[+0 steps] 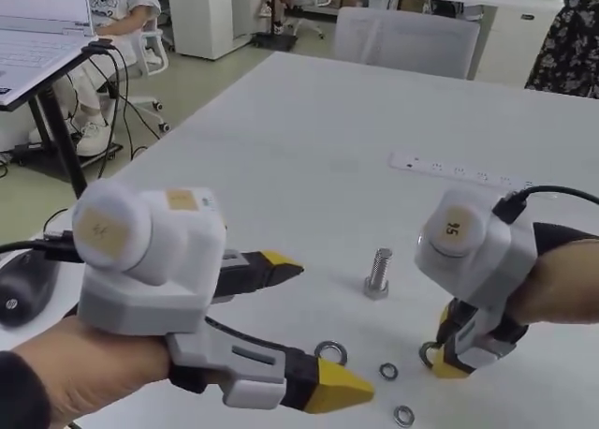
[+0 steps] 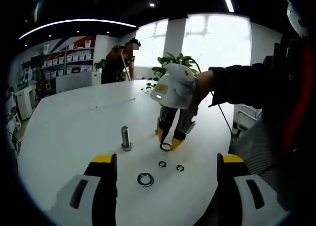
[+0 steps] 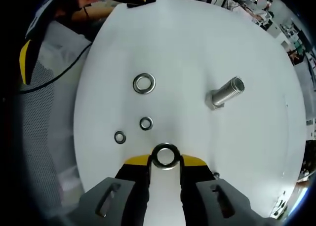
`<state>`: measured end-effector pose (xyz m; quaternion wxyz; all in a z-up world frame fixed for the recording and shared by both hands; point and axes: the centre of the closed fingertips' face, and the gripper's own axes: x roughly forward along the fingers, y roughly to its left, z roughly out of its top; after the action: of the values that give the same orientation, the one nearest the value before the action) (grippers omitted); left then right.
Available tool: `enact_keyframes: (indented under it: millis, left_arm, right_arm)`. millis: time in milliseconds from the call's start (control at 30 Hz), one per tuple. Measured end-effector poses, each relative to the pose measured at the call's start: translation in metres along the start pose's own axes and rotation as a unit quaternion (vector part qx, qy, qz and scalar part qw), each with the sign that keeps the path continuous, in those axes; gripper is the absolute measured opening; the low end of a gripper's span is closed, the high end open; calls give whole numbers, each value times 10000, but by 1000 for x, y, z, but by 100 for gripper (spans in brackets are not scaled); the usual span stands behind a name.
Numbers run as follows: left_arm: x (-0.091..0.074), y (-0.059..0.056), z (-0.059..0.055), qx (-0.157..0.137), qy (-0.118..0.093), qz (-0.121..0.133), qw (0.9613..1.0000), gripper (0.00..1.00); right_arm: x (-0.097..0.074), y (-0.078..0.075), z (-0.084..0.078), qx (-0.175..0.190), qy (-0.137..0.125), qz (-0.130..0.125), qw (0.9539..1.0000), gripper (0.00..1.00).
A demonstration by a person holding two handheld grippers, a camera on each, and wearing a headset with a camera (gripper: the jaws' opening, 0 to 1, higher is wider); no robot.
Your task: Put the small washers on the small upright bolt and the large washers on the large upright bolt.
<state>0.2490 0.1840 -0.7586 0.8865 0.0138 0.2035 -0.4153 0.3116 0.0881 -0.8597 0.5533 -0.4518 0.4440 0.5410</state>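
Observation:
One steel bolt (image 1: 378,273) (image 2: 126,138) (image 3: 224,94) stands upright, head down, on the white table (image 1: 309,148). My right gripper (image 1: 440,359) (image 3: 165,160) is shut on a large washer (image 1: 429,354) (image 2: 166,146) (image 3: 165,155), held low over the table to the right of the bolt. A second large washer (image 1: 330,352) (image 2: 145,179) (image 3: 144,83) lies flat nearer me. Two small washers (image 1: 387,370) (image 1: 403,415) (image 3: 145,123) (image 3: 120,136) lie between it and the right gripper. My left gripper (image 1: 318,326) (image 2: 167,159) hovers open and empty above the loose large washer.
A white power strip (image 1: 459,171) lies on the table beyond the bolt. A grey chair (image 1: 407,40) stands at the far edge. At the left are a laptop on a stand (image 1: 37,36) and a black mouse (image 1: 23,284). A person (image 2: 123,63) stands across the room.

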Motion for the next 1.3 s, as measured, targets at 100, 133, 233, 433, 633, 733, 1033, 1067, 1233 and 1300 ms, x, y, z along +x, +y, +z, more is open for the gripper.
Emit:
enact_keyframes:
  millis: [100, 133, 233, 433, 633, 733, 1033, 1067, 1233, 1300]
  left_arm:
    - [0, 1, 0, 5, -12, 35, 10000, 83]
    - [-1, 2, 1, 7, -22, 58, 10000, 83]
    - [-3, 5, 3, 18, -56, 127, 9999, 83]
    - [-5, 10, 4, 34, -108, 250, 9996, 83]
    - [-7, 17, 6, 33, -150, 403, 9991, 83]
    - [-8, 18, 6, 44, -146, 434, 9989, 83]
    - [-10, 20, 9, 72, -198, 498, 9985, 82]
    - [-10, 21, 10, 74, -205, 510, 9985, 82]
    - [-12, 23, 11, 77, -225, 548, 9982, 82]
    - [-12, 24, 11, 79, -219, 553, 9982, 82]
  right_arm:
    - [-6, 0, 3, -14, -38, -17, 10000, 23]
    - [-9, -1, 4, -29, -48, -38, 10000, 23]
    - [-14, -2, 7, -73, -64, -87, 9999, 23]
    - [-29, -4, 16, -144, -169, -166, 9996, 23]
    - [-40, -8, 24, -199, -238, -240, 9992, 23]
    - [-44, -11, 28, -264, -236, -284, 9990, 23]
    - [-61, -22, 43, -417, -308, -429, 9977, 23]
    - [-63, -23, 44, -451, -313, -453, 9975, 23]
    - [-72, -31, 57, -579, -355, -543, 9962, 23]
    - [-75, -34, 61, -626, -357, -582, 9957, 23]
